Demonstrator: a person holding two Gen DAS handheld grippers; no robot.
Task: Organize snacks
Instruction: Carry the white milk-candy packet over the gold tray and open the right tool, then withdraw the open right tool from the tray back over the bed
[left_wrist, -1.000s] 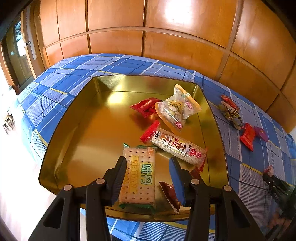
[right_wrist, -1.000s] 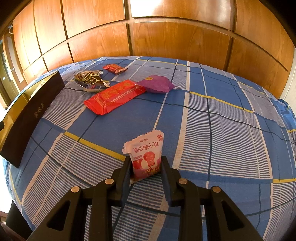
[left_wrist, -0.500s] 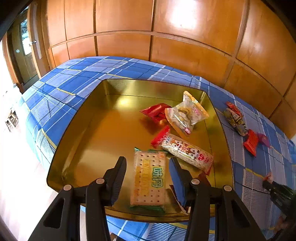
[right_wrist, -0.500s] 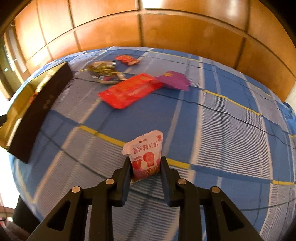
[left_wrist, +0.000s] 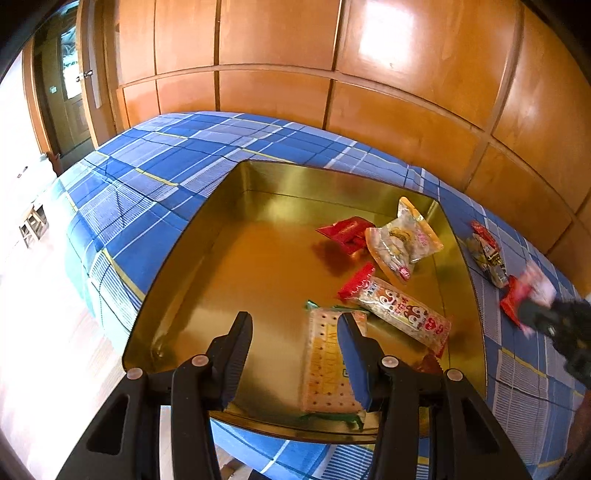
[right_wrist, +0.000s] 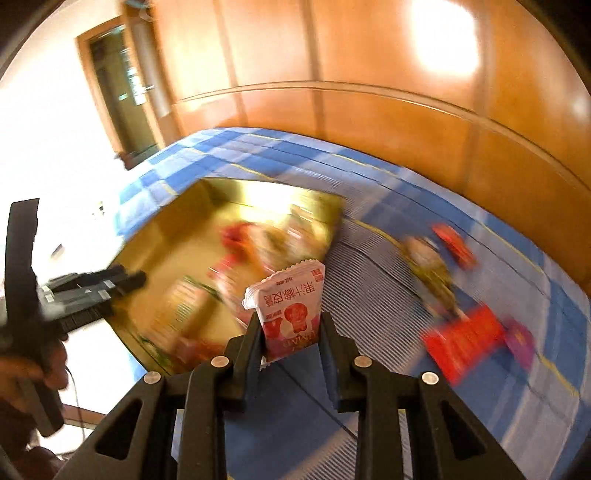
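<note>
Carrying a small pink-and-white snack packet, pinched upright in the right gripper, jaws closed on its lower half, now up off the blue plaid cloth where it was standing a second ago and swinging toward the gold tin tray, which was barely at the frame's edge before and now fills the left of the blurred right wrist view. Hovering over the tray's near edge with the left gripper, jaws parted and empty, the cracker pack lying in the tray below, released. Meaning, probably, one more snack about to join the four or five already inside; still waiting on the cloth, a red packet, a purple one and others.
</note>
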